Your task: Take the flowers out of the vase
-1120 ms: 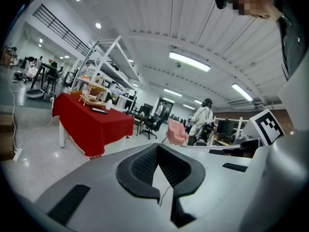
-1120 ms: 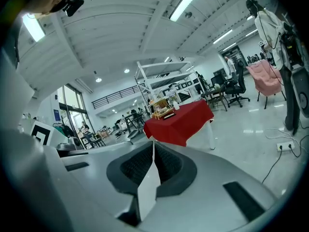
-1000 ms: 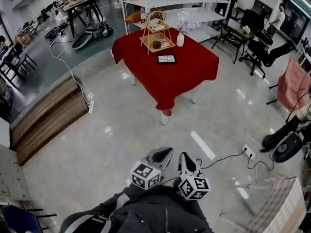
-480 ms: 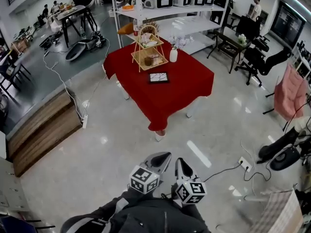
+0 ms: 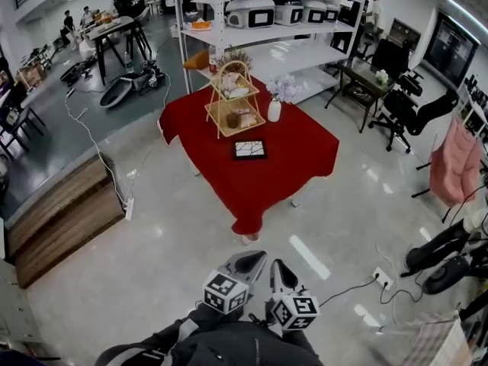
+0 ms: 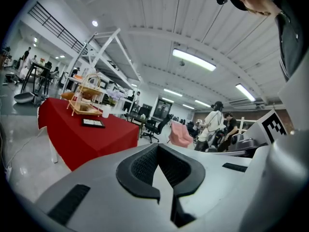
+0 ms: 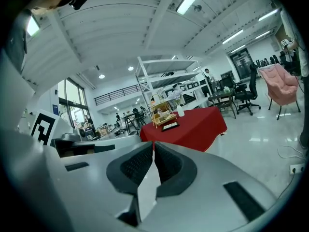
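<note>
Glossy workshop floor, with a red-clothed table (image 5: 305, 158) ahead.
The white vase (image 5: 274, 110) with its pale flowers (image 5: 284, 88) stands on the table beside a tiered basket stand (image 5: 232, 101). The left gripper (image 5: 258, 258) and right gripper (image 5: 277, 267), well short of it, have their jaws pressed together, empty.

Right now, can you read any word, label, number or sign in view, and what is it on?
None can be read.
Marker cubes on left gripper and right gripper: coded squares, no letters.
Black tile on the red tablecloth: white lines, too small to read.
Appliances on the shelf: print too small.
</note>
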{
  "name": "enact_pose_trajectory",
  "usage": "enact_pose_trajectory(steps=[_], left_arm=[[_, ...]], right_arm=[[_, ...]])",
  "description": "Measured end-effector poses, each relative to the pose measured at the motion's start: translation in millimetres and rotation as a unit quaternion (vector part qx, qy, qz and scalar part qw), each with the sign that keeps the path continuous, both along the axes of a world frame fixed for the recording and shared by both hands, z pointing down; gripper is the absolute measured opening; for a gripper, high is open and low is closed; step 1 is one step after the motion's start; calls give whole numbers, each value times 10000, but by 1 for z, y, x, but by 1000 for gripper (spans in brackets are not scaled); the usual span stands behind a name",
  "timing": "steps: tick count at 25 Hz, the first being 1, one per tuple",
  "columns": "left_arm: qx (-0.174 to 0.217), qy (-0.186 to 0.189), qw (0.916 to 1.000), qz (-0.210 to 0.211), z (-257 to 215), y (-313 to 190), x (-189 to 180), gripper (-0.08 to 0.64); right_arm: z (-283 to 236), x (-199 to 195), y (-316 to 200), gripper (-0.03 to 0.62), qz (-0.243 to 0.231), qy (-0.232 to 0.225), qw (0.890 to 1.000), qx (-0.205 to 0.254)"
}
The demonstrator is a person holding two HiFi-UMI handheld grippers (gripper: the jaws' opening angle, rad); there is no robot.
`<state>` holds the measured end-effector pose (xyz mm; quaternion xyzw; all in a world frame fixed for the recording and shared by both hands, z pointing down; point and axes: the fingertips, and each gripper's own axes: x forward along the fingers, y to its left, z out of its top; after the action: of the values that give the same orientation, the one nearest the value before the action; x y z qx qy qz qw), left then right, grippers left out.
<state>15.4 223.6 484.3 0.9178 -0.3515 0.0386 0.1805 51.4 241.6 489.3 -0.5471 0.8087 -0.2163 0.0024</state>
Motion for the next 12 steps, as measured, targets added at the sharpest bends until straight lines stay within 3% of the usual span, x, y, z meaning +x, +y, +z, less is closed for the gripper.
enact_pose_trajectory(steps=[12], left_arm=[[-86,117,9998,119,1,-73,-33,8]], right_arm=[[4,-20,-66,17,226,80,9997,-105]])
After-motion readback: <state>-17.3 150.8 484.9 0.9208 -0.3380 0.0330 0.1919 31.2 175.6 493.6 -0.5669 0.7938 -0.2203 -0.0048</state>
